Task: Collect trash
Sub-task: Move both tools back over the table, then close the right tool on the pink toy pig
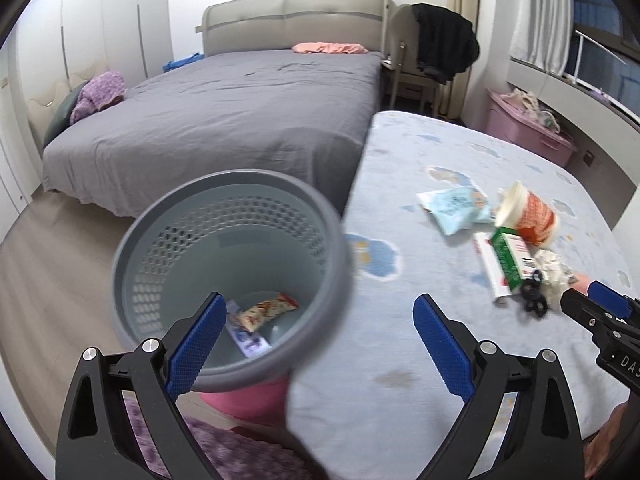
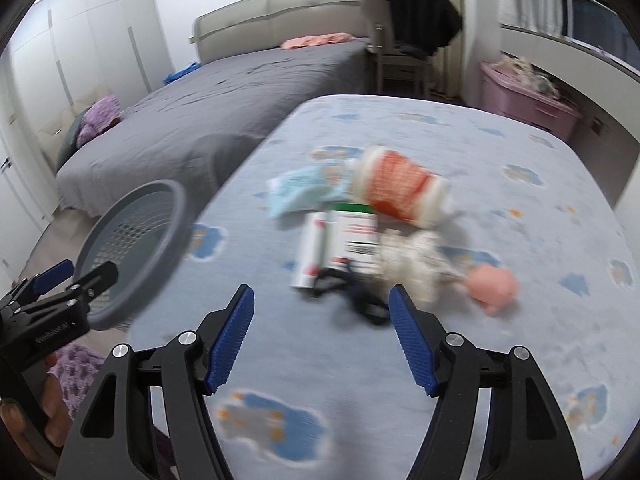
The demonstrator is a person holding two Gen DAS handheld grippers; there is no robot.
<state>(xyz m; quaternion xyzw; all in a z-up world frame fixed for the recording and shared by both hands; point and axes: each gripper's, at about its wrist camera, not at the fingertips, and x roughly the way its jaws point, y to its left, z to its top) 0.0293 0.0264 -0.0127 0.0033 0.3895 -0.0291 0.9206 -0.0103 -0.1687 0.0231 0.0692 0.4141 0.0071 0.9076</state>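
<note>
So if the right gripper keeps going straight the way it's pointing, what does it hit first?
Probably the black tangled item, lying just ahead between the open right gripper fingers' line, before the crumpled tissue; blur makes depth uncertain.

One grey perforated bin (image 1: 228, 240) is holding two wrappers (image 1: 260, 320). On the blue-patterned bed (image 1: 400, 360) are lying one orange-and-white cup (image 1: 528, 216), one light blue packet (image 1: 452, 204), one green-and-white carton (image 1: 510, 256), one white tube (image 1: 492, 276), one crumpled white wad (image 1: 554, 268), one black item (image 1: 532, 296) and one pink item (image 2: 492, 284).
</note>
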